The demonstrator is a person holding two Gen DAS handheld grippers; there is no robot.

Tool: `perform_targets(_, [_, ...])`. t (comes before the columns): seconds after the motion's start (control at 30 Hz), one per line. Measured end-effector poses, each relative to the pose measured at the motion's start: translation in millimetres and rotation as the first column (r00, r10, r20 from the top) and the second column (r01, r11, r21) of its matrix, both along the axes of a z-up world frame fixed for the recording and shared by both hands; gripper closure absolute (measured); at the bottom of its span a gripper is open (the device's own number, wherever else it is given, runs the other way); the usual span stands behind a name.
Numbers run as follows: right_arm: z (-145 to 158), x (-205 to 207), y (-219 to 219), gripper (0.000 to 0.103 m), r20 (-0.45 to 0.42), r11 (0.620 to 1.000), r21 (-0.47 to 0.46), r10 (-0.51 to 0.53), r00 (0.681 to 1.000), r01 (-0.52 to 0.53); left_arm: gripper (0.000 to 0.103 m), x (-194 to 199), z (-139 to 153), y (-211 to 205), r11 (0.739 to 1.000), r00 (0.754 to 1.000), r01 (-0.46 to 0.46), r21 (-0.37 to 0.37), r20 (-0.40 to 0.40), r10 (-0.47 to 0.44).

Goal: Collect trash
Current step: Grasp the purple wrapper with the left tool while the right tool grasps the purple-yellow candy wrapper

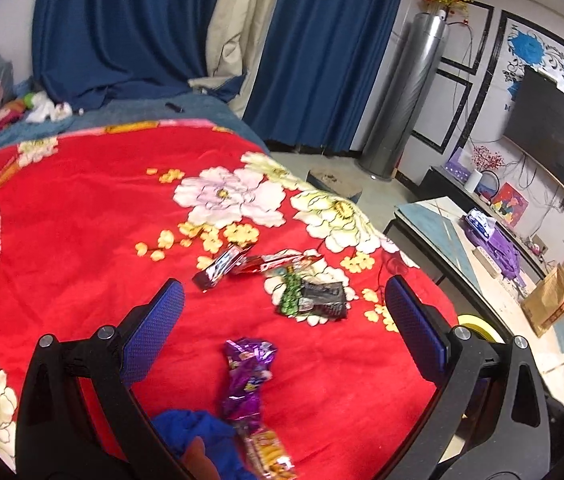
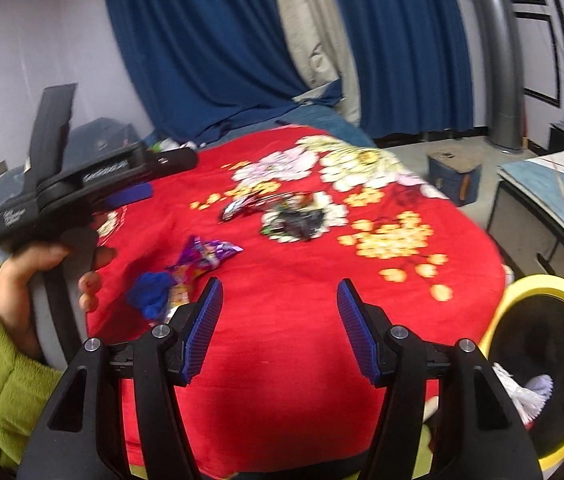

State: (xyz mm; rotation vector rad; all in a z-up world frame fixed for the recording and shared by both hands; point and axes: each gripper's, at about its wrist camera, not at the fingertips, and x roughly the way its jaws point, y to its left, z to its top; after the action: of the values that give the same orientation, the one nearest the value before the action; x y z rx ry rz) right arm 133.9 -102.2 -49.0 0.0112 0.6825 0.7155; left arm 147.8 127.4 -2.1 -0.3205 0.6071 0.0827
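Observation:
Snack wrappers lie on a red floral blanket (image 1: 81, 208). A purple wrapper (image 1: 246, 376) lies between the fingers of my open, empty left gripper (image 1: 282, 300), with an orange wrapper (image 1: 267, 454) and a crumpled blue piece (image 1: 201, 436) nearer the camera. Farther off lie a silver-red wrapper (image 1: 221, 266), a red wrapper (image 1: 277, 262) and a black-green wrapper (image 1: 314, 296). My right gripper (image 2: 279, 292) is open and empty above the blanket (image 2: 302, 280). The purple wrapper (image 2: 207, 254) and blue piece (image 2: 151, 292) lie to its left. A yellow-rimmed bin (image 2: 542, 360) stands at its right.
The left gripper's body and the hand holding it (image 2: 81, 184) show at the left of the right wrist view. A low table (image 1: 462, 248) with a paper bag (image 1: 550, 300) stands right of the bed. Blue curtains (image 1: 141, 28) hang behind. A blue box (image 2: 452, 178) sits on the floor.

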Motion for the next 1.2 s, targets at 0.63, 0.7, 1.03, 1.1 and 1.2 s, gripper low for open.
perform_targets(0.63, [-36,10,103,0.057,-0.191,0.975,-0.019,0.216,0.958,-0.224,0.046,14,-39,34,0.978,0.987,0.083,-0.192,-0.117,-0.107])
perform_targets(0.7, [-42,10,111,0.06,-0.201,0.971,-0.033,0.224,0.954,-0.235,0.046,15,-41,33,0.976,0.985,0.098,-0.196,-0.12,-0.123])
perform_targets(1.03, [-71,18,117,0.081,-0.262,0.973,-0.06,0.2,0.944,-0.222,0.046,25,-62,28,0.969,0.97,0.128,-0.213,-0.175,-0.167])
perform_targets(1.1, [-72,21,118,0.085,-0.257,0.974,-0.066,0.193,0.947,-0.217,0.049,26,-66,26,0.969,0.967,0.133,-0.208,-0.187,-0.173])
perform_targets(1.2, [-72,19,117,0.088,-0.242,0.974,-0.074,0.193,0.951,-0.216,0.058,28,-72,24,0.971,0.962,0.138,-0.197,-0.206,-0.178])
